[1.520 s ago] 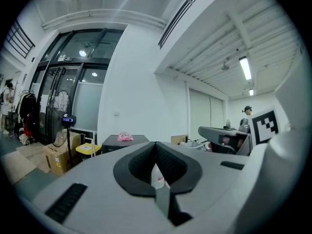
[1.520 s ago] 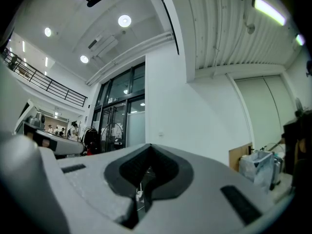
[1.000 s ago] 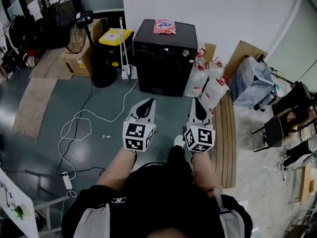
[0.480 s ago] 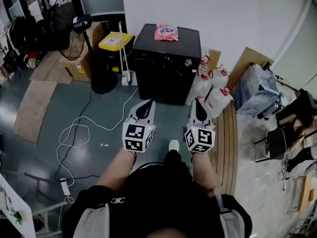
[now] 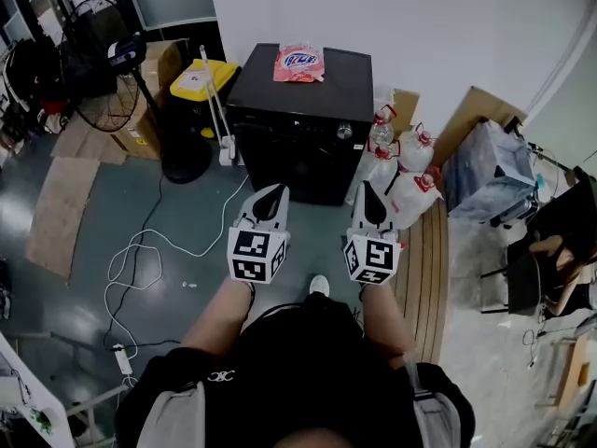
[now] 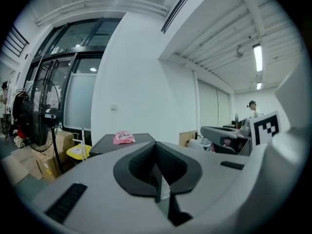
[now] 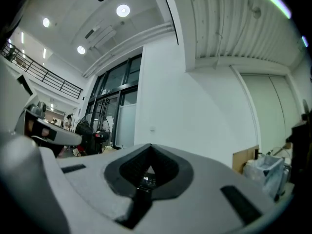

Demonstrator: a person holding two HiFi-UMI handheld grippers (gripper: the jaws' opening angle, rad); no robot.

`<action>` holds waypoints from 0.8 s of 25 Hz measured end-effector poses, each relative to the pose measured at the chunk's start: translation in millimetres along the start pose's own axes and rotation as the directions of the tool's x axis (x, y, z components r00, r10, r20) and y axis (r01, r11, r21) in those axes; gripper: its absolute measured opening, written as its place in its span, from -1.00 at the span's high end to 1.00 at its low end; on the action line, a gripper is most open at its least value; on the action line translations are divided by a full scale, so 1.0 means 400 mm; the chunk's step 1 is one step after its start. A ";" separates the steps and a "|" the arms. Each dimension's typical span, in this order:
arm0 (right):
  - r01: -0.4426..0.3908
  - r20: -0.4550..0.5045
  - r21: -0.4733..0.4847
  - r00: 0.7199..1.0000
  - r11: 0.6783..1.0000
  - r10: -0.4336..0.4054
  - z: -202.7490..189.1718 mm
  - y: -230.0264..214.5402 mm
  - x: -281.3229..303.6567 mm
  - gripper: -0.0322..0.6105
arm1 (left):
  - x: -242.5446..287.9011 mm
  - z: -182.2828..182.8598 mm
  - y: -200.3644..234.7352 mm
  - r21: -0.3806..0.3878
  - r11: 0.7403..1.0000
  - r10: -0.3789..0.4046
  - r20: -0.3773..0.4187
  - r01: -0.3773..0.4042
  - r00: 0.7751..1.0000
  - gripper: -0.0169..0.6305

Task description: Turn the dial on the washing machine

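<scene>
Underfoot is a grey-green polished concrete floor, and out beyond both tools stands a plain white wall. A loose white cable snakes over the floor to the outer side of the left gripper, with flat brown cardboard sheets further out that way. Ahead of that gripper and off to its outer side are a yellow-lidded bin and a black pedestal fan. By the right gripper, on its outer side, lie pale wooden planks, and just ahead of it cluster clear plastic jugs with red caps, touching the machine's side. Dead ahead between the two tools is the black box-shaped washing machine, backed against the wall, with a pink detergent packet lying on its lid. The small silvery round dial sits on the control strip along the top of the front face, near that strip's right end. It is ahead of the right gripper and a touch to its inner side, well apart from the tips. Both tools are held side by side, roughly level, pointing at the machine. The left gripper's dark pads meet with nothing clamped, and the right gripper's jaws are pressed together, empty too.
</scene>
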State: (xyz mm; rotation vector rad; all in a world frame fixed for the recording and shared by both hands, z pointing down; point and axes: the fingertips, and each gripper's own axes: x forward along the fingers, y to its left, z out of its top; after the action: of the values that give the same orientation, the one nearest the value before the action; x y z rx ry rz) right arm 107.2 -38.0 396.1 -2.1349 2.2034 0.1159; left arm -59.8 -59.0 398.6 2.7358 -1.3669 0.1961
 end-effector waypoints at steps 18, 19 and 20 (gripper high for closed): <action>-0.091 -0.115 0.028 0.989 0.995 0.094 -0.137 -0.166 0.424 0.89 | 0.406 0.001 0.120 -0.039 0.995 0.088 -0.108 -0.092 0.990 0.96; -0.095 -0.120 0.023 0.988 0.995 0.097 -0.145 -0.163 0.435 0.89 | 0.413 -0.001 0.130 -0.042 0.995 0.090 -0.109 -0.095 0.990 0.96; -0.098 -0.124 0.013 0.987 0.995 0.099 -0.154 -0.160 0.449 0.89 | 0.420 -0.002 0.140 -0.046 0.994 0.092 -0.109 -0.097 0.990 0.96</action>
State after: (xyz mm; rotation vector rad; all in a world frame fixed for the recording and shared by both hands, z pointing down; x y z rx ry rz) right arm 165.7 -224.8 438.3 -2.0830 2.3744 -0.0200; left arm -4.8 -225.3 424.8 2.5813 -1.4525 0.3052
